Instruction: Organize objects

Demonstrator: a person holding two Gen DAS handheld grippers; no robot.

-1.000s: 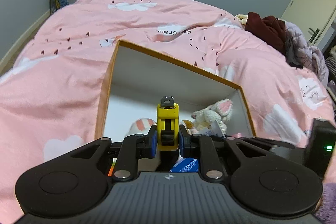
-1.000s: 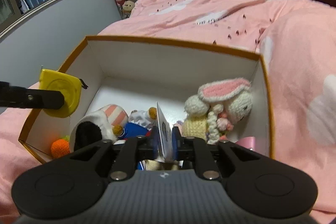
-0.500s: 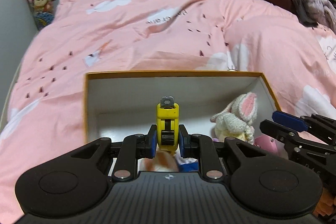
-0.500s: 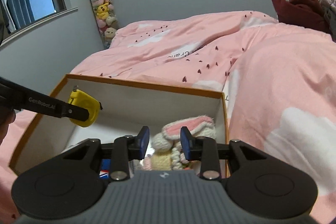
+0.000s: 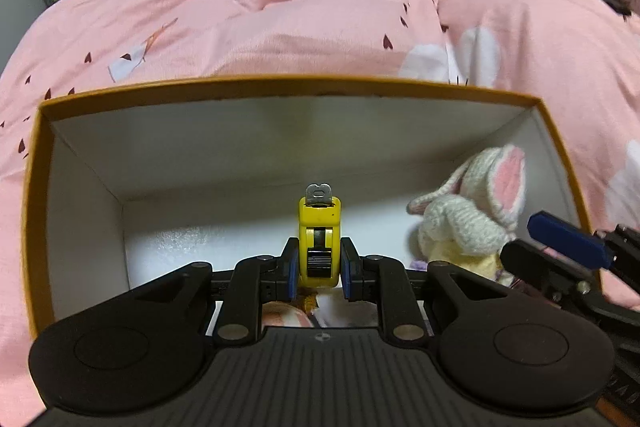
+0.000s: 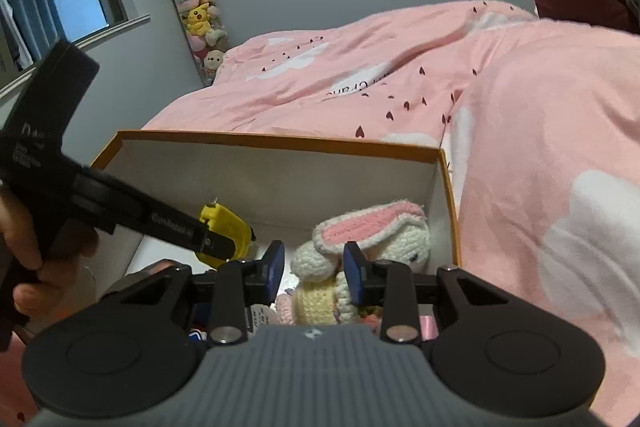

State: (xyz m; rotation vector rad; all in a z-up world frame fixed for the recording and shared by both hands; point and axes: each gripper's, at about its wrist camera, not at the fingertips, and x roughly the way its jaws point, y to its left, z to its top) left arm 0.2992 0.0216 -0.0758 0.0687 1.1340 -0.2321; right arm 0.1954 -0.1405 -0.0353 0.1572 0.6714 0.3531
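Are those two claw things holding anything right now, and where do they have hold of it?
The left gripper clamps a yellow tape measure by its flat sides, above the box. The right gripper is open and holds nothing.

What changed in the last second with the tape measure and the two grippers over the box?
The left gripper carried the yellow tape measure from the box's left edge to above its inside. The right gripper let go of a card; its jaws have just been opening and now hold nothing. The knitted bunny stayed put.

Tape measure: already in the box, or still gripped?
Still gripped. The left gripper pinches the tape measure by its sides, above the box floor, not resting on it.
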